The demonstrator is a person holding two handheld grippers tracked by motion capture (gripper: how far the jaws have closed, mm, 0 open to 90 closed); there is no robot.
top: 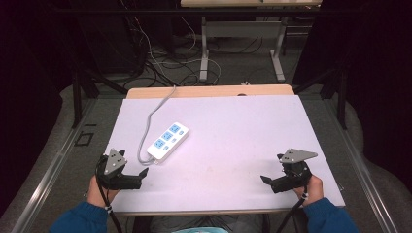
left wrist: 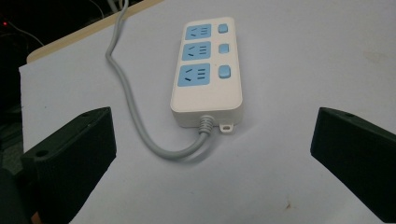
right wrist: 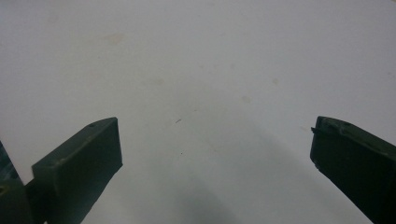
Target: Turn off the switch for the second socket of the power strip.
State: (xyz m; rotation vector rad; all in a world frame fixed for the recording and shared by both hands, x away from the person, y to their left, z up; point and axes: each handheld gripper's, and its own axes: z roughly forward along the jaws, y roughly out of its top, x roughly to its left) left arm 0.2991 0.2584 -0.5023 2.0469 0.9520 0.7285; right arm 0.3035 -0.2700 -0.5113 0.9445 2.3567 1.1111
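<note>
A white power strip (top: 168, 140) with three blue sockets and blue switches lies on the white table top (top: 233, 141), left of centre. Its grey cable (top: 154, 114) loops from the near end and runs off the far edge. In the left gripper view the power strip (left wrist: 207, 70) lies just ahead of the wide-apart black jaws, cable (left wrist: 135, 116) curving left. My left gripper (top: 141, 175) rests open at the front left, short of the strip. My right gripper (top: 266, 180) rests open at the front right, over bare table (right wrist: 196, 93).
A wooden strip (top: 209, 91) edges the table's far side. Beyond it are a grey floor, tangled cables (top: 160, 58) and the legs of another table (top: 204, 53). Dark frame posts (top: 77, 92) stand to either side.
</note>
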